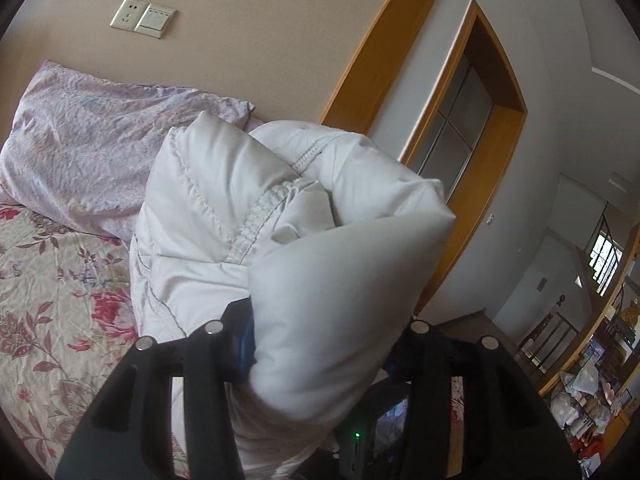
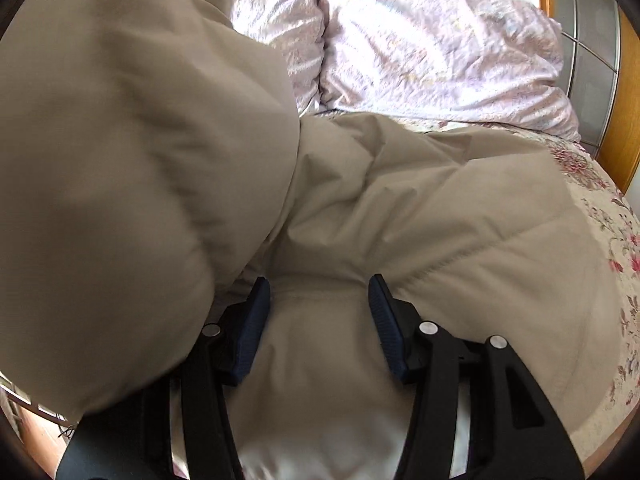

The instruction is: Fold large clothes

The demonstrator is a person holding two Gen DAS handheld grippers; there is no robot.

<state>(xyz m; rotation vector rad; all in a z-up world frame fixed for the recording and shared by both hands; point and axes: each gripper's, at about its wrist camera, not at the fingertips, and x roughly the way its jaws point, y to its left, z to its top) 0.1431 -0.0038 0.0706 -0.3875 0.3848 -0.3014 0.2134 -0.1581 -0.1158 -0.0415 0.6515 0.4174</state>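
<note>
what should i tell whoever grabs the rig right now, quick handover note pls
Left gripper: shut on a thick fold of the puffy jacket, lifted, pale lining showing.
Right gripper: shut on the jacket's beige outer side, low on the bed.
Jacket lies on the floral bedspread, below the pillows.
Done: one part raised for folding over.
Left: lay that fold down, flatten, finish folding.
</note>
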